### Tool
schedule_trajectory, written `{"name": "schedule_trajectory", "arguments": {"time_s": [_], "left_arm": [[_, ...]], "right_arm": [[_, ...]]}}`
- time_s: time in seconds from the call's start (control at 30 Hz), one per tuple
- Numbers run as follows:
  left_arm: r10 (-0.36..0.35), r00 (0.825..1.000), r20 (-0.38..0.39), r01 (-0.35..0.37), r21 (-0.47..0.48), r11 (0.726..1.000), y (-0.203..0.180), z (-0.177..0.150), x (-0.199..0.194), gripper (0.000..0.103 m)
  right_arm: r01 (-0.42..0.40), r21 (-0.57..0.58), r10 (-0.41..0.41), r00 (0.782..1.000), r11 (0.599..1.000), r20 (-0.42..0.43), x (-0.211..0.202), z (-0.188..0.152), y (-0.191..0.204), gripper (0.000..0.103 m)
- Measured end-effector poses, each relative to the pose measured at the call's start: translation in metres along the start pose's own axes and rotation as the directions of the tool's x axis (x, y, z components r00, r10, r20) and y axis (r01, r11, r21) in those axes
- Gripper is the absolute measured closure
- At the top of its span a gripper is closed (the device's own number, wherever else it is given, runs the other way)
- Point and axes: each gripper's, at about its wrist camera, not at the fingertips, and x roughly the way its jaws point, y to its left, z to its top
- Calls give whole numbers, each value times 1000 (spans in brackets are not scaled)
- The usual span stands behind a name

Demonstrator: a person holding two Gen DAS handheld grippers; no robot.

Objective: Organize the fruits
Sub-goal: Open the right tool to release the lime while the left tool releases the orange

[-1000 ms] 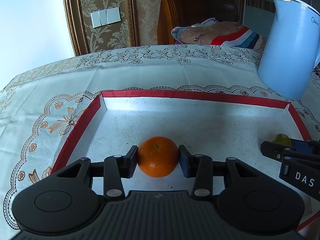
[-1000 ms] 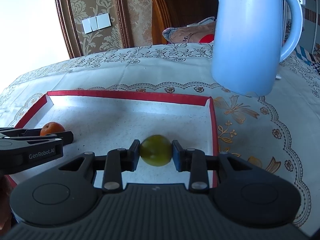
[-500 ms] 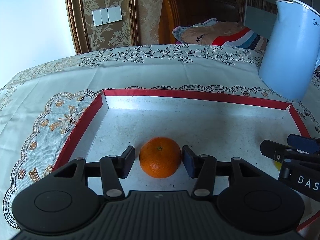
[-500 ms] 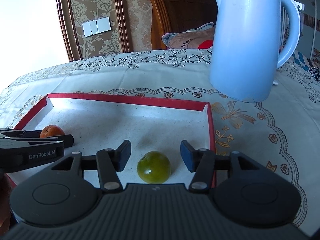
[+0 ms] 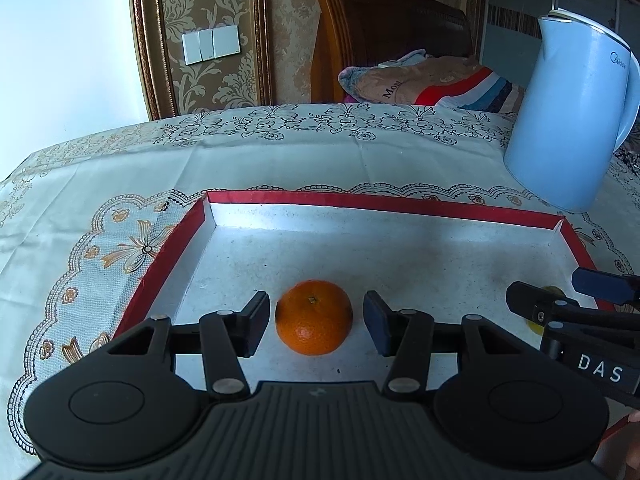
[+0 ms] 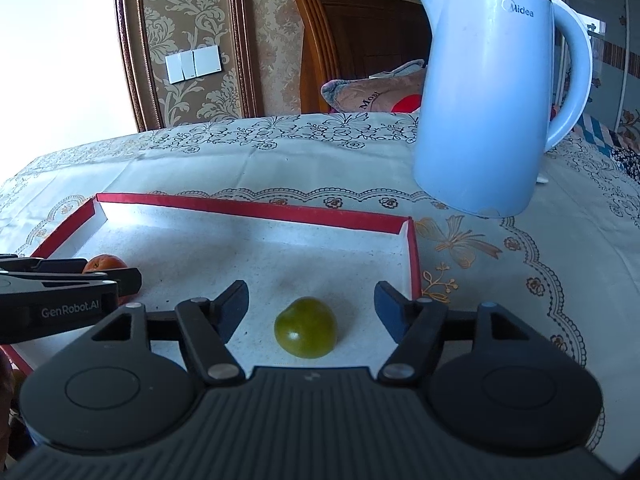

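An orange [image 5: 314,317] rests on the white floor of a shallow red-rimmed tray [image 5: 360,201], toward its left side. My left gripper [image 5: 316,320] is open around it, with a small gap between each pad and the fruit. A green fruit [image 6: 306,333] lies near the tray's right wall [image 6: 414,256]. My right gripper [image 6: 310,310] straddles it with its jaws opening, both pads well clear of the fruit. In the right wrist view the orange [image 6: 103,263] peeks out behind the left gripper's fingers [image 6: 120,280]. In the left wrist view the green fruit [image 5: 536,326] is mostly hidden by the right gripper's fingers [image 5: 532,300].
A tall light-blue electric kettle [image 6: 486,96] stands on the patterned tablecloth [image 6: 280,160] just past the tray's far right corner. Behind the table are a wooden headboard [image 5: 384,36] with folded blankets [image 5: 424,82] and a wall switch [image 5: 211,45].
Both grippers have let go of their fruits: the left pads parted from the orange, the right pads spread wider from the green fruit. Both fruits now lie on the tray floor.
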Motion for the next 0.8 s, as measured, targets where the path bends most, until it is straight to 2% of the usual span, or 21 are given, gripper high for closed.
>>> {"name": "schedule_trajectory", "arguments": {"time_s": [0.37,0.47,0.63,0.7,0.73,0.8], "left_arm": [[-20,999,26,21,-26,999,4,-2,-10,52],[-16,999,32,17,-20,1000,3,-3,-12,52],[-6,999,50,7,-8,1000,2,-4,-16,52],[-10,998,54,11,-11,1000,3,-5,-18,52],[-12,998,58,12,-10,1000,3,-6,-19,52],[-4,997,72,5,-8,1000,3,-7,-23,47]], "right_arm": [[-26,16,26,999,1000,22,-8,-3,-3,35],[-21,17,20,999,1000,30,-10,-4,-3,26],[-23,12,22,999,1000,45,-14,-5,-2,24],[-18,11,17,998,1000,59,-16,-6,-2,14],[-13,10,13,998,1000,68,-18,-6,-1,13],[-7,3,6,996,1000,85,-22,-7,-1,12]]}}
